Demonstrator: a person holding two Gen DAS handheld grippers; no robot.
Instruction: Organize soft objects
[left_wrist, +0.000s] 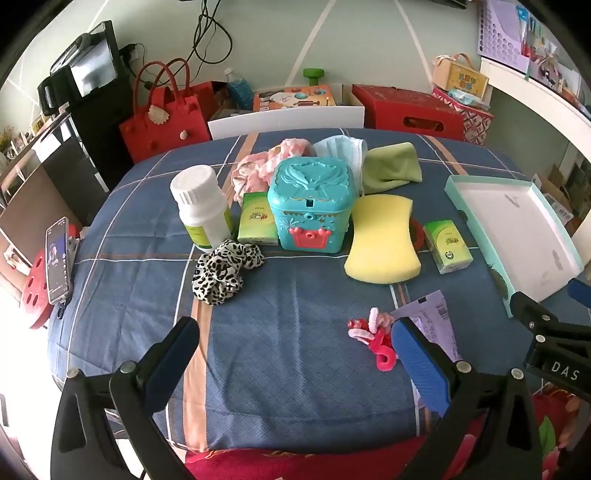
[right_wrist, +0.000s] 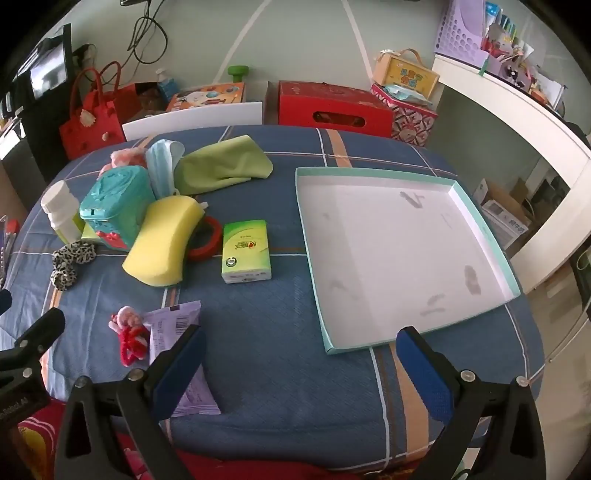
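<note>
- Hovering over the near table edge, left gripper (left_wrist: 295, 354) and right gripper (right_wrist: 301, 363) both spread wide, holding nothing.
- Nothing sorted yet: white tray (right_wrist: 480, 236) at right bare.
- Yellow sponge (right_wrist: 162, 243), green cloth (right_wrist: 225, 166), leopard scrunchie (left_wrist: 221, 269) clustered left.
- Likely next: closing on the sponge, carrying it right.

We are looking at the left claw (left_wrist: 295, 354) showing black plastic arms, blue textured pads and silver screw heads. The right claw (right_wrist: 301, 363) is showing the same build, and we are reading white "DAS" lettering on its black side.
</note>
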